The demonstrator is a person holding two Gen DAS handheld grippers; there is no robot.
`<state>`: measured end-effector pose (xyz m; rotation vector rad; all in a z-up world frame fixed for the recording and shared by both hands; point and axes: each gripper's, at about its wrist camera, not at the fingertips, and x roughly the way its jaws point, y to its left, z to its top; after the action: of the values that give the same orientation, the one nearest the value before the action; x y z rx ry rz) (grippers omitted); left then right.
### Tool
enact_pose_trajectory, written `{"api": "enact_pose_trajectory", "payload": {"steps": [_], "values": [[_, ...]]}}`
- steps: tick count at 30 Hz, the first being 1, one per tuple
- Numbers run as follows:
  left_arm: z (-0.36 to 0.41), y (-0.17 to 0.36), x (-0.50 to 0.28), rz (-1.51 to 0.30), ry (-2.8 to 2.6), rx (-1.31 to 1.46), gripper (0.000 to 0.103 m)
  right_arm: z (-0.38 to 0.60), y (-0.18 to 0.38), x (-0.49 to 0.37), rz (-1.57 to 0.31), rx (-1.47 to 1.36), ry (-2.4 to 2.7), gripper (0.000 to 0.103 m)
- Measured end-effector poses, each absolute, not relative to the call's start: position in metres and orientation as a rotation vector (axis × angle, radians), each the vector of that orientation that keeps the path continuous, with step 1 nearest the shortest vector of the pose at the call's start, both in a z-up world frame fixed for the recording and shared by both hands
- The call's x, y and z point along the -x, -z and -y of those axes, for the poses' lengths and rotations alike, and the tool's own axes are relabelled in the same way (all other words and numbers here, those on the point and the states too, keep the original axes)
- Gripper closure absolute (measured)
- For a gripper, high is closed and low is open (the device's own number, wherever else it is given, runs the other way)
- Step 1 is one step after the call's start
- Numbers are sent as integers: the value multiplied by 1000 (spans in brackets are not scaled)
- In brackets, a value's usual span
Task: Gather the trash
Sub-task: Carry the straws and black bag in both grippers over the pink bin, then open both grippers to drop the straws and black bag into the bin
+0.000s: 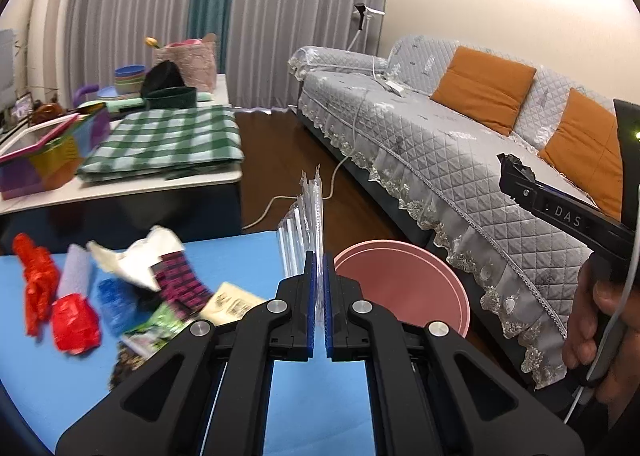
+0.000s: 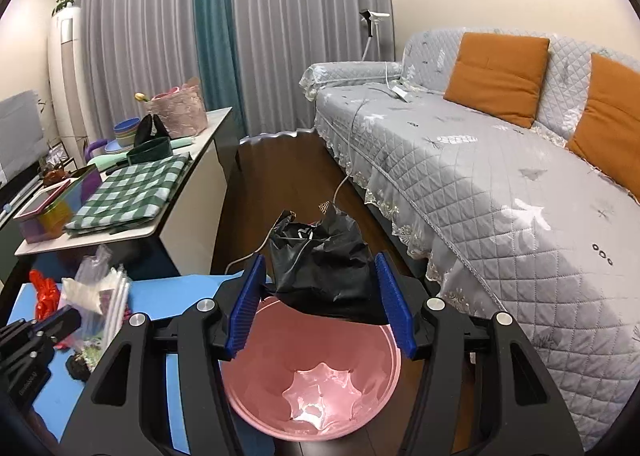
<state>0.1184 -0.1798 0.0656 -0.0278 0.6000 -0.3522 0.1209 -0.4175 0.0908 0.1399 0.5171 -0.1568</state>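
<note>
My left gripper [image 1: 319,268] is shut on a clear plastic wrapper [image 1: 306,223] and holds it up above the blue mat [image 1: 240,256], beside the pink bin [image 1: 404,288]. My right gripper [image 2: 320,296] is open directly above the pink bin [image 2: 256,408]. A crumpled black plastic bag [image 2: 320,260] sits between its blue pads [image 2: 248,304], loose, just over the bin's far rim. The bin's inside looks empty. Trash lies on the mat at the left: red plastic [image 1: 74,320], white paper [image 1: 136,256], a pink-and-black wrapper [image 1: 180,280], a green packet [image 1: 160,328].
A grey quilted sofa [image 2: 500,183] with orange cushions [image 2: 496,75] runs along the right. A white table [image 2: 132,232] at the left carries a green checked cloth [image 2: 128,191], bowls and boxes. A white cable [image 1: 276,203] lies on the dark floor.
</note>
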Motion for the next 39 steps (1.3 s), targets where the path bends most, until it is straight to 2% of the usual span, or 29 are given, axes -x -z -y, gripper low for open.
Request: {"api": "enact_pose_trajectory", "payload": {"steps": [19, 34, 35, 38, 39], "values": [[264, -18, -174, -666, 452, -7, 100, 445, -46, -172, -613, -175, 178, 46], [281, -3, -182, -702, 451, -30, 100, 457, -38, -171, -644, -190, 197, 46], [281, -2, -182, -703, 451, -31, 100, 458, -37, -171, -647, -191, 200, 45], [281, -3, -181, -706, 445, -29, 99, 459, -35, -172, -658, -189, 216, 35], [280, -3, -181, -706, 444, -21, 95, 460, -35, -172, -658, -189, 223, 30]]}}
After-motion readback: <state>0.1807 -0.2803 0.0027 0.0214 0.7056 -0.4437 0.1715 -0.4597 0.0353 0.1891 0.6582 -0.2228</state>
